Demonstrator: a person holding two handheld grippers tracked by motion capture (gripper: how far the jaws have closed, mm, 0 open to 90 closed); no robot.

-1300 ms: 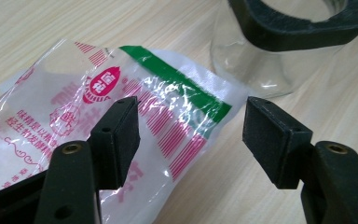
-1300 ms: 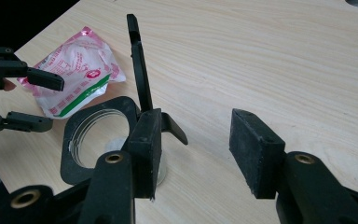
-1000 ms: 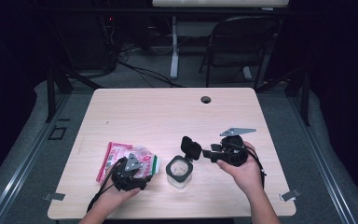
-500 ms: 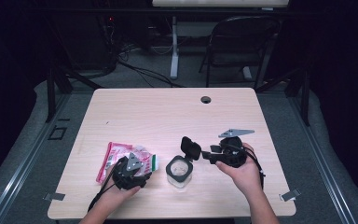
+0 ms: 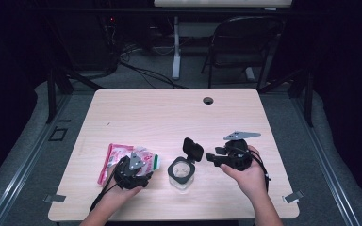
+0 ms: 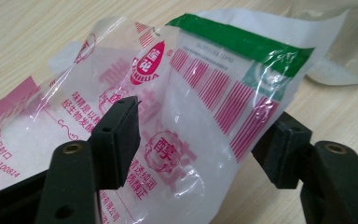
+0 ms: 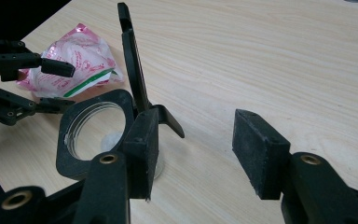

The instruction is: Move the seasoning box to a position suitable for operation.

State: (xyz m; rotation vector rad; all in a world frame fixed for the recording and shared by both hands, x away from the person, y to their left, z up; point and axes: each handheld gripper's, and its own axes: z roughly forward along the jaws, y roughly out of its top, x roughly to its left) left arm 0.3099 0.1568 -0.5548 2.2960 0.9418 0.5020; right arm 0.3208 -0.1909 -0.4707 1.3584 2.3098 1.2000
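Working from the bag of white powder (image 6: 186, 121), I see it lying on the tabletop (image 5: 169, 113) just to the left of the clear jar (image 5: 181, 173), its green-edged open end tipped up toward me in the left claw view. My left claw (image 5: 133, 172) sits over the bag; its jaws have just been opening again, and they stand spread with the plastic rising between them, the pads (image 6: 121, 135) not visibly pressing on the film. So I count it as open, no hold yet.

The jar stands near the front edge of the tabletop, its black flip lid (image 5: 193, 149) hinged up and back, the mouth clear. My right claw (image 5: 213, 158) hovers just right of the jar, jaws spread and nothing between them; they too have just been widening.

To do this well, I judge I should close the left claw on the bag below the green strip, where the film is doubled and less likely to slip, and keep the open end highest so no powder spills. The right claw would best steady the jar by its body, away from the raised lid, before I tilt the bag over the mouth.
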